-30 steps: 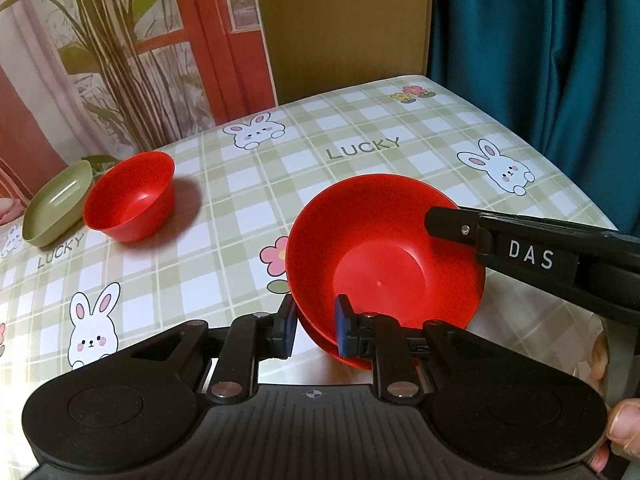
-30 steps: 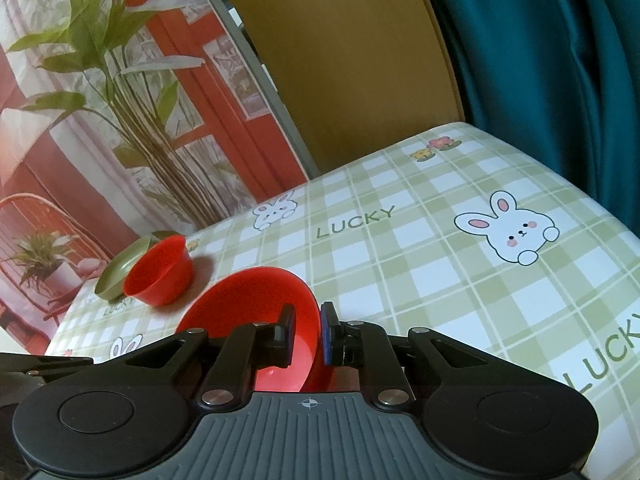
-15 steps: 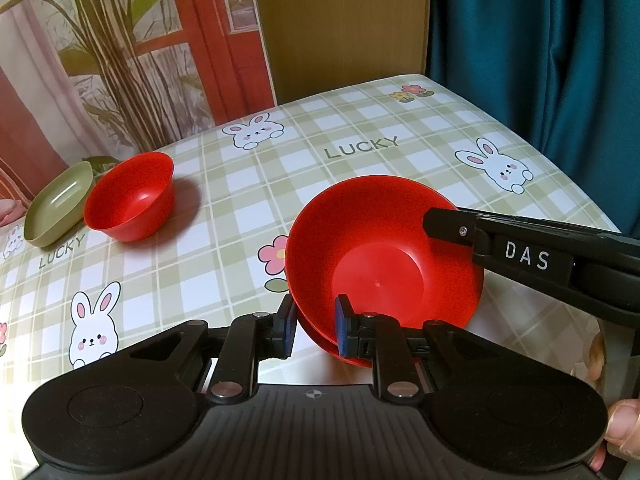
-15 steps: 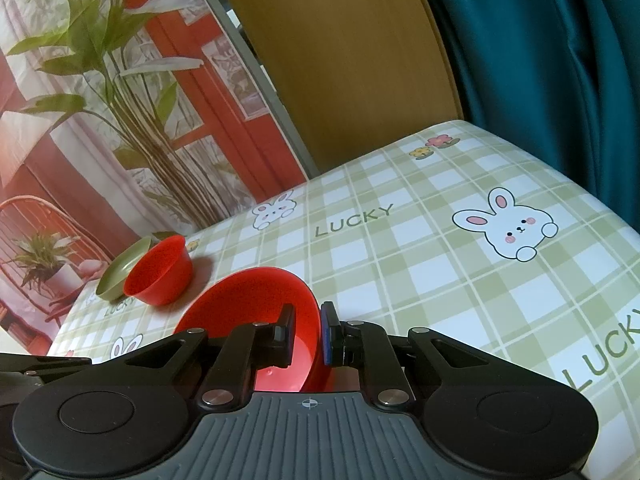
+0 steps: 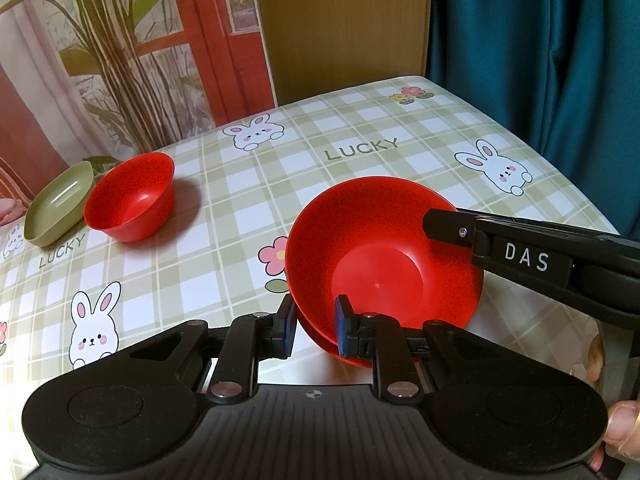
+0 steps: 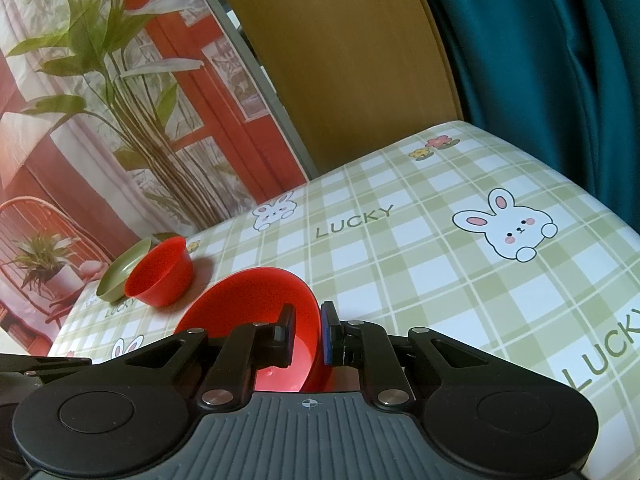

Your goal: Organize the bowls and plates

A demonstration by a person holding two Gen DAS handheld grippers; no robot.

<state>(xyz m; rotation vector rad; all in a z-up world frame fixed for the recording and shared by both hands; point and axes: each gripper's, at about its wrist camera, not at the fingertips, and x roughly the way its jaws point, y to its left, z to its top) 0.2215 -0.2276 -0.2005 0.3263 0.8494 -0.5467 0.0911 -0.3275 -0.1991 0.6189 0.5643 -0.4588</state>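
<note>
Both the left claw (image 5: pixel 313 330) and the right claw (image 6: pixel 306 334) pinch the red plate's (image 5: pixel 380 256) rim; uneven pulling could tip it onto the surface (image 5: pixel 360 136).

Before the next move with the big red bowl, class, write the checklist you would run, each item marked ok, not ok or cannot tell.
1. Left gripper pinches the large red bowl rim: ok.
2. Right gripper pinches the opposite rim: ok.
3. Bowl is level: not ok, it tilts.
4. Second red piece under the bowl, separate or nested: cannot tell.
5. Small red bowl and green dish stand apart from the held bowl: ok.
6. Tablecloth beyond the bowl bare: ok.
</note>
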